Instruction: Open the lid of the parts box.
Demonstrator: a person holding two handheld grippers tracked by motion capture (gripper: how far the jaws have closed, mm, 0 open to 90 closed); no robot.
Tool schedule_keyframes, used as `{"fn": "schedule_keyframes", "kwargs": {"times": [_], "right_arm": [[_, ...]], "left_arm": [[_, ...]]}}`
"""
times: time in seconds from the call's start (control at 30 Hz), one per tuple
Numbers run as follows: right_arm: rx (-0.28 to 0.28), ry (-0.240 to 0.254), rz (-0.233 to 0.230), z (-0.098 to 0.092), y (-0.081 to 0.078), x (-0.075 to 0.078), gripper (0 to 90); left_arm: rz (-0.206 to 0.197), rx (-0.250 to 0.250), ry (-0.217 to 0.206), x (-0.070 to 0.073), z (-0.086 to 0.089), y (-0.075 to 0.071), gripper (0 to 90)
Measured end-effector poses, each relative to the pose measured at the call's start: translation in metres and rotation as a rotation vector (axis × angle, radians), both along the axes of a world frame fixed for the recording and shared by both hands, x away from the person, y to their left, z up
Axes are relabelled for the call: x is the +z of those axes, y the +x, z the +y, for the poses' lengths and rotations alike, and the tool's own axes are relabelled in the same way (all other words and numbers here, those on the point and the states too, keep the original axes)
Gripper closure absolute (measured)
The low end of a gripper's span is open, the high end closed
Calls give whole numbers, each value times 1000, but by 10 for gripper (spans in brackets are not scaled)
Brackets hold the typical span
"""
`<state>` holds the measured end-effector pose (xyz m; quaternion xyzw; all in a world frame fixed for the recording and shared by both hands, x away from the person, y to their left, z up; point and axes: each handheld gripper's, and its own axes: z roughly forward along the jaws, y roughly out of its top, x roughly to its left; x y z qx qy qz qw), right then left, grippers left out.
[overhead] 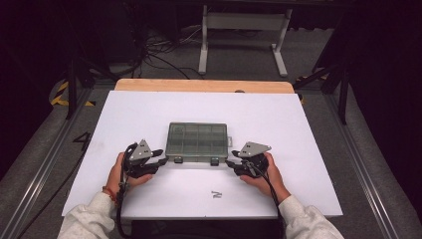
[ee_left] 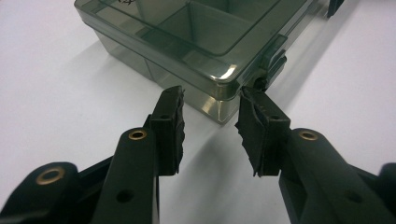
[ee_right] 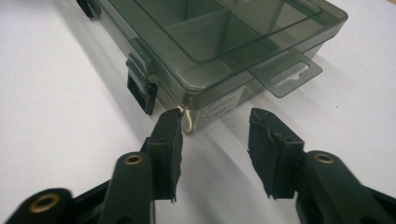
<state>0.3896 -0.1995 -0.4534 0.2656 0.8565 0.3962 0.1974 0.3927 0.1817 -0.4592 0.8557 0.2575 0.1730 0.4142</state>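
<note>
While the smoky-green clear plastic compartment box (overhead: 198,141) sits closed mid-counter (overhead: 149,109), the left gripper (ee_left: 210,116) and right gripper (ee_right: 215,123) each straddle a near corner, jaws apart and not visibly clamped. Glossy hard walls against ribbed black pads (ee_left: 170,126) could slip, skewing the box. A dark latch (ee_right: 142,95) beside a jaw might snag.

A white surface (overhead: 149,114) covers most of the wooden top, whose bare edge (overhead: 199,85) shows along the far side. A smoky, see-through compartment box (overhead: 197,140) lies flat on it, near the middle and toward the near edge, lid closed, two dark latches (overhead: 214,161) facing the person. A small printed mark (overhead: 217,194) sits nearer the front.
</note>
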Motion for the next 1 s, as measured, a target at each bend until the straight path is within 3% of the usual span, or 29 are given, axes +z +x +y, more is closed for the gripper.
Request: {"fn": "schedule_keyframes", "kwargs": {"times": [0.4, 0.7, 1.0], "right_arm": [[40, 5, -3, 2, -5, 8, 757], [32, 0, 1, 4, -7, 8, 719], [31, -4, 9, 2, -7, 8, 800]], "left_arm": [[1, -25, 15, 0, -2, -1, 719], [-3, -22, 11, 1, -2, -2, 731], [-5, -23, 19, 1, -2, -3, 752]]}}
